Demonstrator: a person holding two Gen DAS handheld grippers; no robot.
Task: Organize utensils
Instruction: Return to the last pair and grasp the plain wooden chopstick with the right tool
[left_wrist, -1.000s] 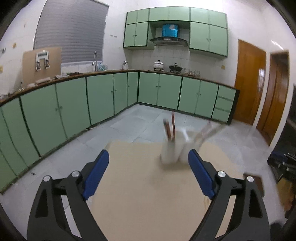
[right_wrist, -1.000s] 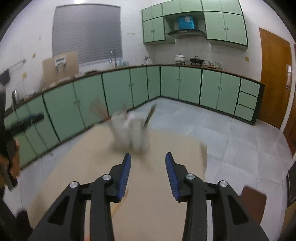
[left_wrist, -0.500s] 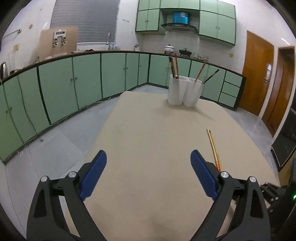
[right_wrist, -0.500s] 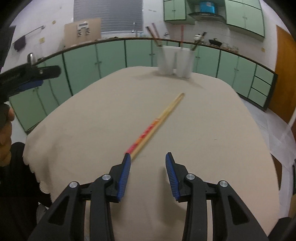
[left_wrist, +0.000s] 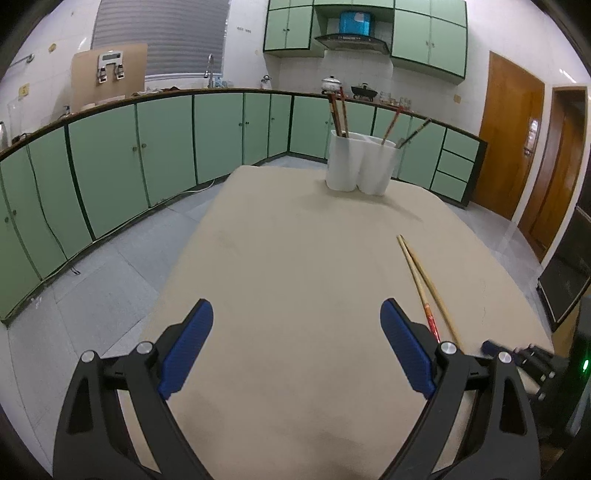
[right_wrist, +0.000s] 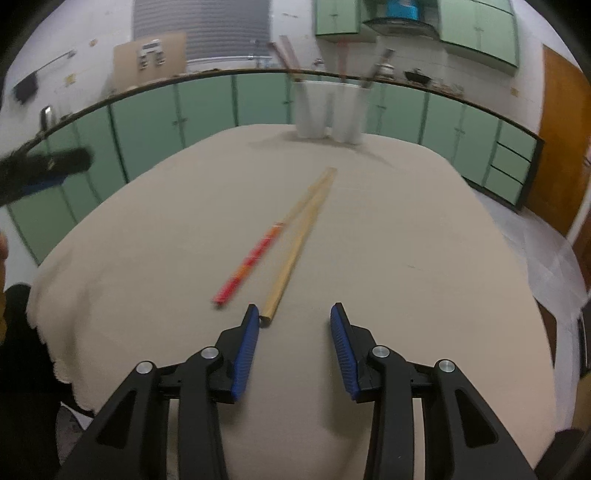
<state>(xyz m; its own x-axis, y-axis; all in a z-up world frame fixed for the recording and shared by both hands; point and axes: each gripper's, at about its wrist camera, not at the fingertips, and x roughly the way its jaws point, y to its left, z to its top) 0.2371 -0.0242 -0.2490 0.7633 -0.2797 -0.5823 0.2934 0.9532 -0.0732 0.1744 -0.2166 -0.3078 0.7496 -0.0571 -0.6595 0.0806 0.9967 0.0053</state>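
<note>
Jaws apart on both grippers, holder (right_wrist: 328, 110) blurred, chopsticks (right_wrist: 291, 243) near

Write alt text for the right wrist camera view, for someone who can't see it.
The open right tool sits low over a beige table, its left pad beside the near end of a plain chopstick; a red-handled chopstick lies alongside. A blurred white utensil holder stands at the far edge.

Two loose chopsticks on the surface (left_wrist: 295, 277): one red-ended chopstick (right_wrist: 255, 258), one plain wooden chopstick (right_wrist: 295, 254). One white divided holder (left_wrist: 360, 166). Four chopsticks standing in it (left_wrist: 340, 114). Two tools: left tool (left_wrist: 295, 350), right tool (right_wrist: 293, 347).
</note>
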